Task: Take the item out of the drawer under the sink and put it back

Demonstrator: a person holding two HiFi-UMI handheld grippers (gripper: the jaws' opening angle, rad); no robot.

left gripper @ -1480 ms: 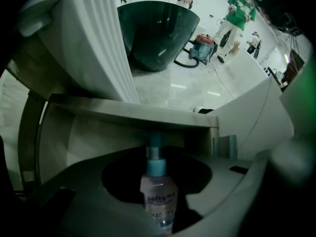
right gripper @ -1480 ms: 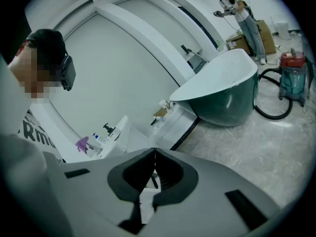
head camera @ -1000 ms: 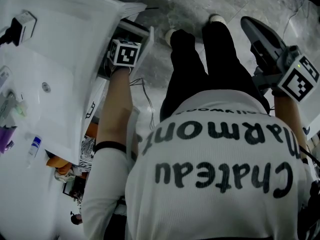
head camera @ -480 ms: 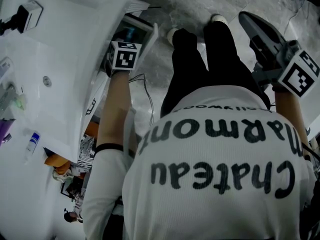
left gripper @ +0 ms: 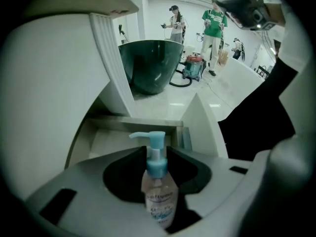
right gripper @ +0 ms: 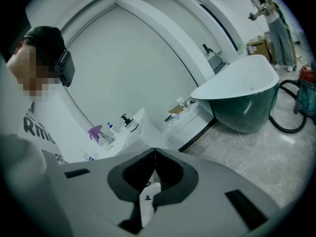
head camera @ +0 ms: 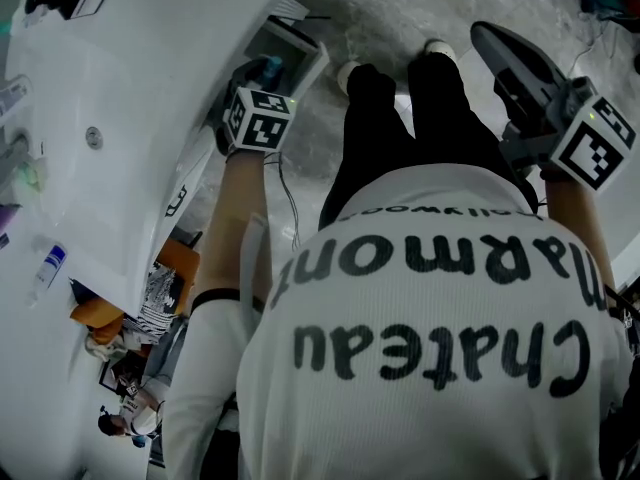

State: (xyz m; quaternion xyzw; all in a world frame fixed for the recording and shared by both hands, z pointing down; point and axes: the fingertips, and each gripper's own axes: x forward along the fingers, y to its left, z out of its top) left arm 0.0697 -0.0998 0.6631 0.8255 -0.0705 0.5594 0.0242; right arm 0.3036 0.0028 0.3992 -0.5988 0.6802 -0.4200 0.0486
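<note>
Head view first: the person bends forward over the floor, with the left gripper [head camera: 250, 80] reaching steeply down at the open drawer [head camera: 312, 60], which juts from under the white sink counter [head camera: 130, 108]. Its marker cube covers most of what it carries. The right gripper [head camera: 492, 40] hangs well apart on the other side of the person's legs, pointing out over the floor and touching nothing, so it seems to be parked clear of the work. Left gripper view: the jaws are clenched on a clear pump bottle [left gripper: 159, 201] with a pale blue pump head. They pinch its body low down, so the bottle stands upright between them with the nozzle turned to the left. Behind the bottle lies the open drawer's pale inside, with nothing touching the bottle but the jaws. The bottle therefore looks to be out of the drawer and hanging above it, and the putting back is likely what remains. A dark green tub [left gripper: 150, 65] stands farther off on the floor. Right gripper view: the jaws are pressed together at the tips with nothing between them. They point toward the counter with its small bottles and the tub beyond, which fits a spare tool kept out of the way.
</note>
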